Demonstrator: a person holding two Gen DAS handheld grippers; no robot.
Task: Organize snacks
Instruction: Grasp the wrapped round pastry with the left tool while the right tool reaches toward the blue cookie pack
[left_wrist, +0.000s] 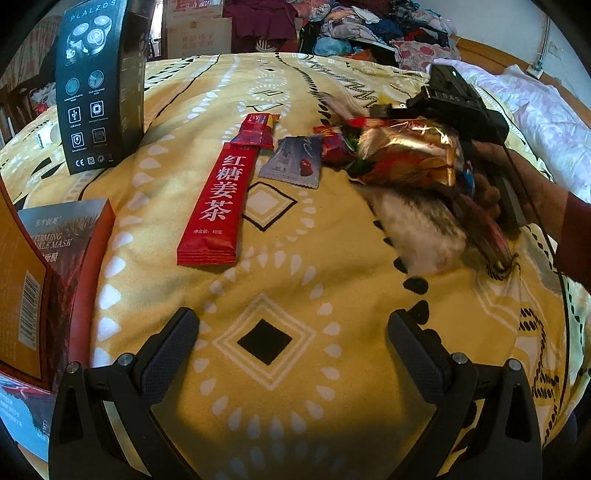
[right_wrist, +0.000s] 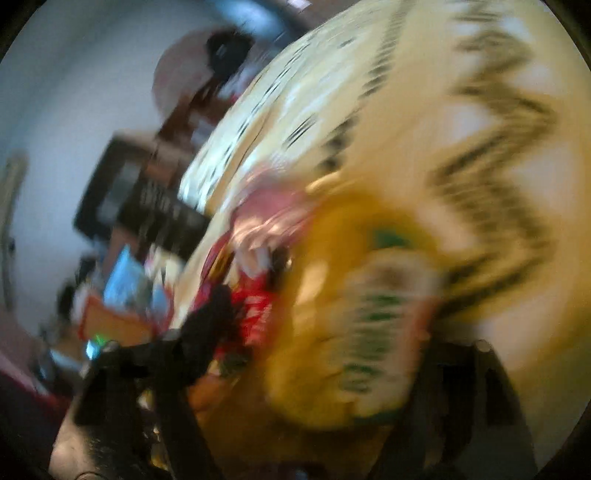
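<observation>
My left claw (left_wrist: 291, 347) hung spread wide and empty over the yellow bedspread (left_wrist: 332, 258). The long red tea sachet (left_wrist: 218, 199) lay flat well ahead of it, a grey packet (left_wrist: 293, 162) just beside. My right claw (right_wrist: 295, 354) was blurred; a yellow snack bag (right_wrist: 354, 314) sat between its fingers, though I couldn't tell whether it was clenched.

The left gripper (left_wrist: 293, 354) is held low and level, its two black fingers spread wide apart with nothing between them. The right gripper (left_wrist: 458, 110), seen at the right of the left wrist view, is tilted and motion-blurred; its jaw position cannot be made out.
</observation>
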